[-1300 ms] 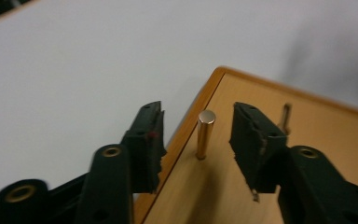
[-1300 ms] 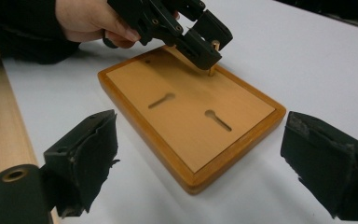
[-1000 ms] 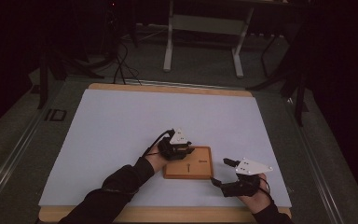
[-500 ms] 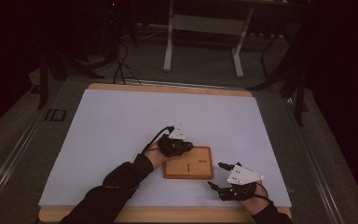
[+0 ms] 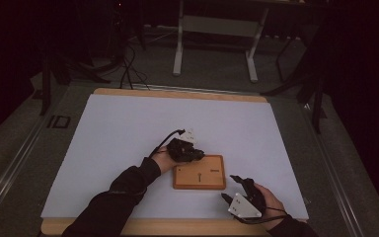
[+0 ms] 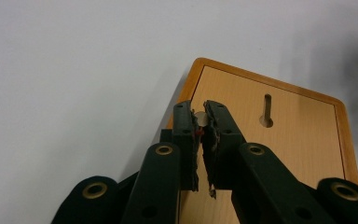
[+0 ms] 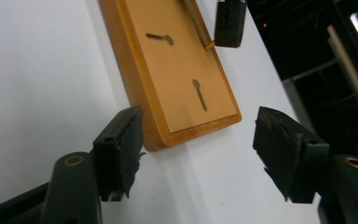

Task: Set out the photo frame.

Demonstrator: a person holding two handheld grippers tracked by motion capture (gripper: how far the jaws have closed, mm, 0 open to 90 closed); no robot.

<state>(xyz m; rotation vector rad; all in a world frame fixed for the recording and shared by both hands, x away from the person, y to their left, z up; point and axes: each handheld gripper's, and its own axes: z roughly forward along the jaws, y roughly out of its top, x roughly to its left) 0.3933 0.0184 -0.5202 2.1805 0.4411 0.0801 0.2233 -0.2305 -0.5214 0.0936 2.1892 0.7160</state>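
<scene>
L gripper [image 6: 200, 126] jaws now clamped on wooden board [image 5: 199, 172] rim; R gripper [image 5: 238, 190] has moved in, jaws apart, closing twd board corner. I judge two-handed lift next.

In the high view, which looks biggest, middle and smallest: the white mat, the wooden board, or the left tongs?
1. White mat, by far the largest.
2. Wooden board.
3. Left tongs, a bit smaller than the board as they look from above.

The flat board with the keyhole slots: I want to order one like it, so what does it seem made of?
The board looks like light wood, perhaps plywood: pale matte panel, darker glossy orange rounded frame. The faint grain leaves that open.
</scene>
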